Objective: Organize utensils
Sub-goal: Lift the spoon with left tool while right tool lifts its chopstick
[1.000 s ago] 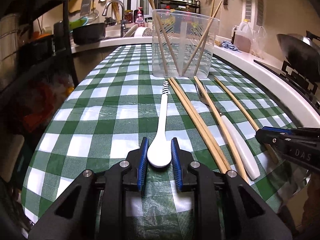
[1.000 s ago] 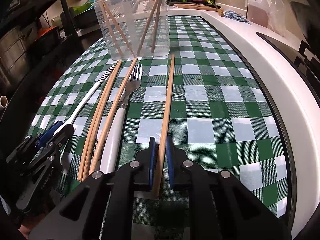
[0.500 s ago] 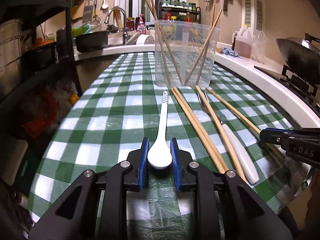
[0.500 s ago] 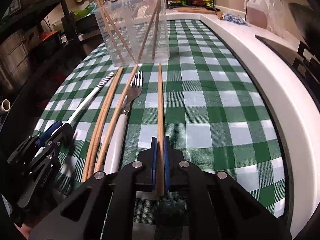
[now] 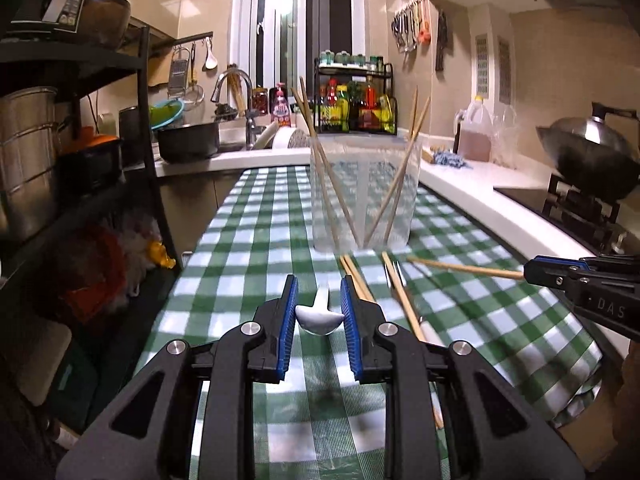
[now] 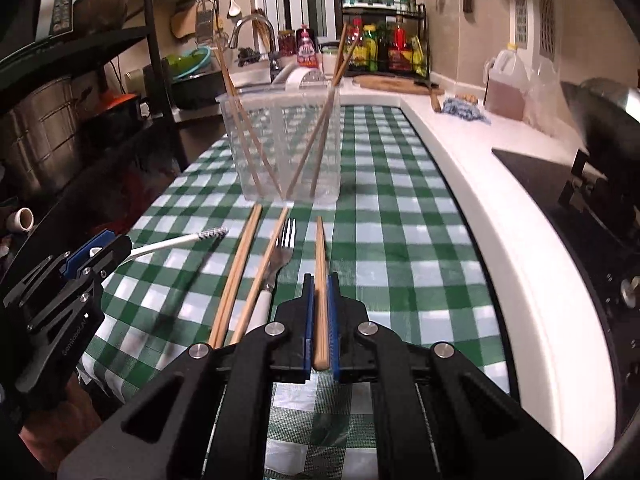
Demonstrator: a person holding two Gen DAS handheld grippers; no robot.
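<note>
The left gripper (image 5: 319, 312) is clamping its fingers on the white spoon (image 5: 319, 317) and the right gripper (image 6: 319, 312) on a chopstick (image 6: 320, 280), both lifting toward the clear container (image 6: 286, 144) on the desk (image 6: 400, 220), presumably to drop them in.

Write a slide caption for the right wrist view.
Right gripper holds one chopstick, pointing toward the clear container.
</note>
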